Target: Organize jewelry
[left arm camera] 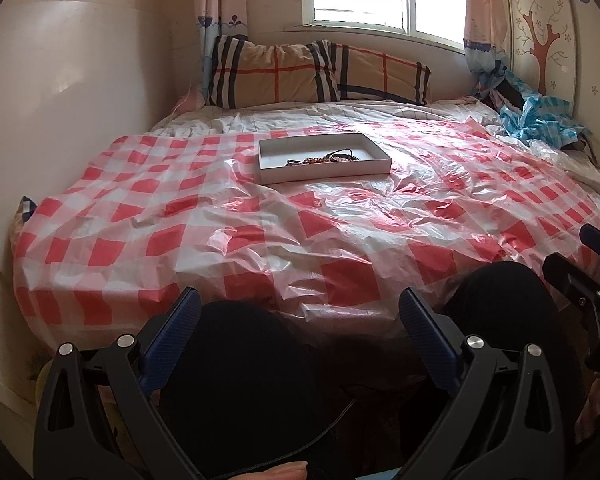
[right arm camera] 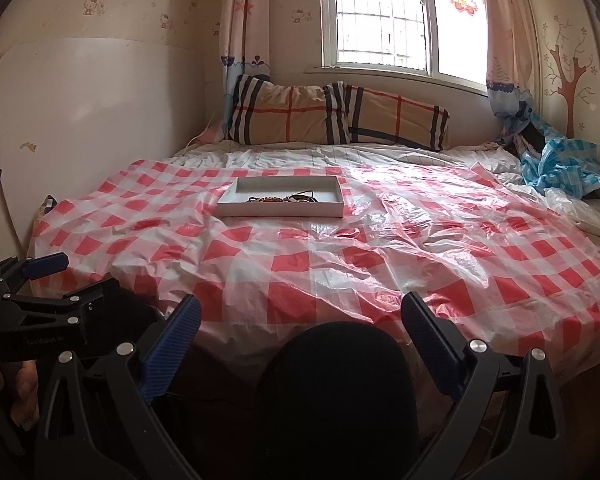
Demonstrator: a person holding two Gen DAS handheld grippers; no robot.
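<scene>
From the left wrist, the left gripper (left arm camera: pixel 300 304) is hanging spread wide and empty over dark-clad knees (left arm camera: pixel 236 360) at the bed's near edge; the jewelry (left arm camera: pixel 324 157) is lying in a white box (left arm camera: pixel 268 172) mid-bed on the checkered plastic sheet (left arm camera: pixel 220 232).

From the right wrist, the right gripper (right arm camera: pixel 300 312) is likewise gaping, holding nothing, well short of the box (right arm camera: pixel 280 210) and its jewelry (right arm camera: pixel 284 199).

Black tongs (left arm camera: pixel 300 308) with ribbed blue pads, silver screws; seemingly black trousers (right arm camera: pixel 332 380).
</scene>
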